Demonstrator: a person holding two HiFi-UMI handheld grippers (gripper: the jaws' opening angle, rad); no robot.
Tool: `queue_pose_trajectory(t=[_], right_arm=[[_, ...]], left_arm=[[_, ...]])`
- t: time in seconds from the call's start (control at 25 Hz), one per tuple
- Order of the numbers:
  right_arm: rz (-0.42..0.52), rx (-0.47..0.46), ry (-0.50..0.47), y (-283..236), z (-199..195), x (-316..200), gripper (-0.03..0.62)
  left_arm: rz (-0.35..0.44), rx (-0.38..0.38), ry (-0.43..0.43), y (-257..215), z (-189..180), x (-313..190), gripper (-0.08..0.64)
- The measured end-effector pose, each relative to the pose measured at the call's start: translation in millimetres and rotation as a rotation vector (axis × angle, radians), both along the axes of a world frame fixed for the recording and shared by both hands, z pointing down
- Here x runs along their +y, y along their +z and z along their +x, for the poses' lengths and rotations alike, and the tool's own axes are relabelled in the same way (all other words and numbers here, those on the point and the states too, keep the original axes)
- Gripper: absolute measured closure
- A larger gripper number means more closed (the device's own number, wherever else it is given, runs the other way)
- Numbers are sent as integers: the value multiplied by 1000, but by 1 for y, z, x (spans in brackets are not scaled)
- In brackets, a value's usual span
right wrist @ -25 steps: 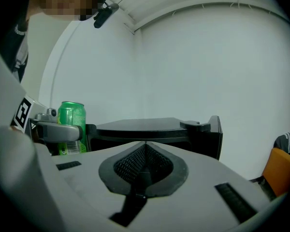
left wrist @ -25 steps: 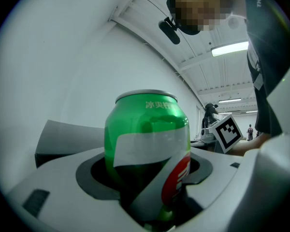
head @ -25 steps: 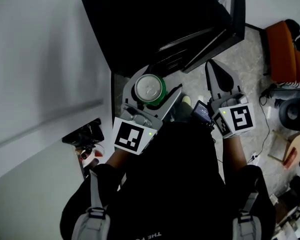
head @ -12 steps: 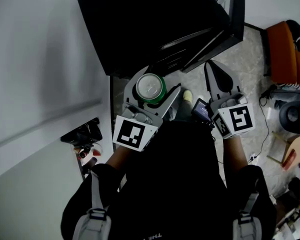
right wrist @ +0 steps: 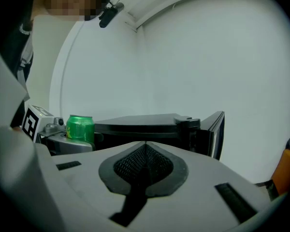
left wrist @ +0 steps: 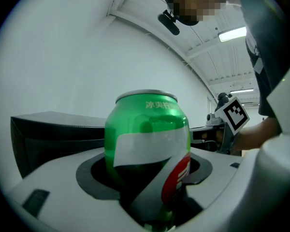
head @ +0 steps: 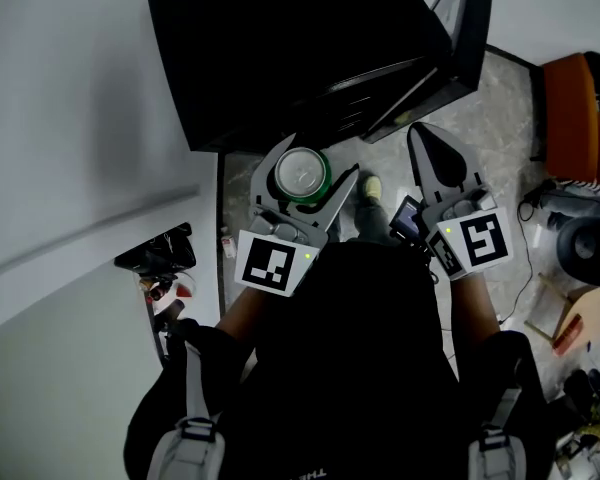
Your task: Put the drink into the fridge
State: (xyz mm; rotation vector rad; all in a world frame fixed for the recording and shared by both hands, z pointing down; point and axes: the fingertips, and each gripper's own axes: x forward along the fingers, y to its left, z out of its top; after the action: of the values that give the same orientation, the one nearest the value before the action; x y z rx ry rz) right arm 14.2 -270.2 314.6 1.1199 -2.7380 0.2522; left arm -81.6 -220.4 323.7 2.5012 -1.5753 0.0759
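- Green drink can upright, pinched between the wide-set jaws of the left gripper, just in front of the black fridge, not yet inside.
- Right gripper empty, jaws pressed together, near the ajar fridge door.
- Likely risk: can knocked against the fridge's top edge if carried in too high, then slipping from the grip.
- Another risk: door swinging back onto can or left gripper, nothing bracing it.
- Tipping possible if released above a shelf rather than on it.
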Motion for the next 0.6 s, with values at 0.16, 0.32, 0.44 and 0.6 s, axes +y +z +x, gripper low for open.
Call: queue_pose_trajectory(t=[0.16, 0.32, 0.44, 0.6], right_arm=[[-10, -3, -36, 3, 8, -12, 583], [-22, -7, -85, 9, 8, -14, 583], [-50, -3, -138, 21, 7, -12, 583], [-104, 20, -216, 50, 4, -2, 583]], left_arm=[[3, -28, -35, 7, 9, -10, 221], [0, -42, -91, 16, 10, -16, 221], [-6, -60, -146, 28, 8, -21, 221], [-22, -76, -210, 53, 0, -27, 221]])
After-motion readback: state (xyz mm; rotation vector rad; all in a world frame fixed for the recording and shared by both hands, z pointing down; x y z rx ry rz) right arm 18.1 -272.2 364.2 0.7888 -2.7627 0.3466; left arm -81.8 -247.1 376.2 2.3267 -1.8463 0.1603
